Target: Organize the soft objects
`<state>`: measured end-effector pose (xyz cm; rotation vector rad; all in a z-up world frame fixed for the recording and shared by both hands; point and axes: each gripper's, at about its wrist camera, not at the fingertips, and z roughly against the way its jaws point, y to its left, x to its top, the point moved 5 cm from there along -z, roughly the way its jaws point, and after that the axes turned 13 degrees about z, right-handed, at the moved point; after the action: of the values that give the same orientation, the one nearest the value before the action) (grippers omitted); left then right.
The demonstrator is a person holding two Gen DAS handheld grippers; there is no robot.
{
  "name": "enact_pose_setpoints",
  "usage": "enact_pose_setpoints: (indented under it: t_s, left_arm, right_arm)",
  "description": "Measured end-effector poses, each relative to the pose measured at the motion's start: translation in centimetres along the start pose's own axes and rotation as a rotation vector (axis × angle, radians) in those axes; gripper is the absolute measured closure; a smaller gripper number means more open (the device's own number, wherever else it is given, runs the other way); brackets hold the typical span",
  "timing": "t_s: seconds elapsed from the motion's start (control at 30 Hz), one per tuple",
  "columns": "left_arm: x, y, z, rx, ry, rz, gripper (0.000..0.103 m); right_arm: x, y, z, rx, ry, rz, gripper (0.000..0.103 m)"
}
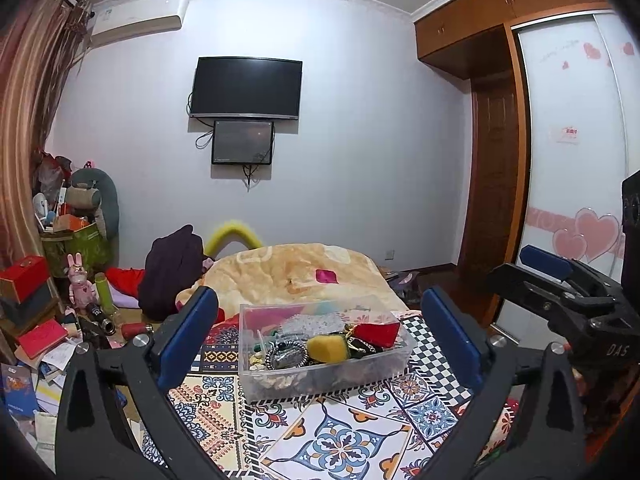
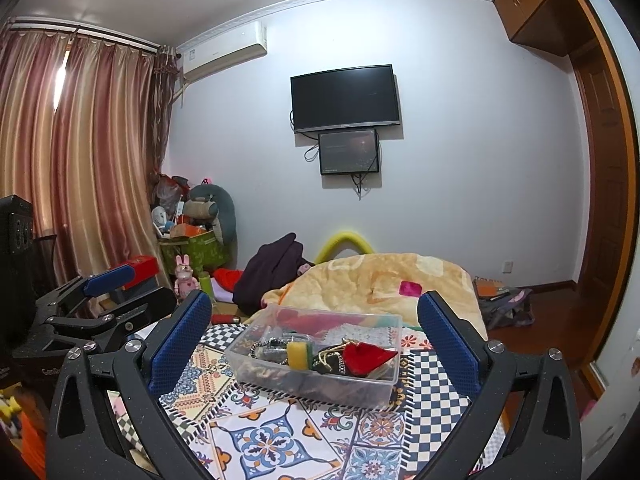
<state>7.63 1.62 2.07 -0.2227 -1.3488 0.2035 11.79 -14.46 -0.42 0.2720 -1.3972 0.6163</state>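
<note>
The clear plastic bin [image 1: 326, 346] is sitting on the patterned cloth [image 1: 336, 440] covering the bed, near its middle, with the beige blanket [image 1: 300, 270] just behind. Inside are lying a yellow sponge [image 1: 326, 348] and a red pouch [image 1: 376, 332] among tangled trinkets. Both the left gripper [image 1: 320, 344] and the right gripper [image 2: 316, 344] are hovering with jaws spread wide, holding nothing. The bin is lying straight ahead of each; neither looks clearly nearer.
</note>
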Motion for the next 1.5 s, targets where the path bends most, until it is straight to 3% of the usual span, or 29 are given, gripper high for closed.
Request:
enact_pose_setpoints:
  t_s: [1.5]
  left_arm:
    - [0.15, 0.07, 0.0, -0.031, 0.034, 0.015, 0.0]
  right_arm:
    - [-0.65, -0.08, 0.17, 0.0, 0.013, -0.007, 0.0]
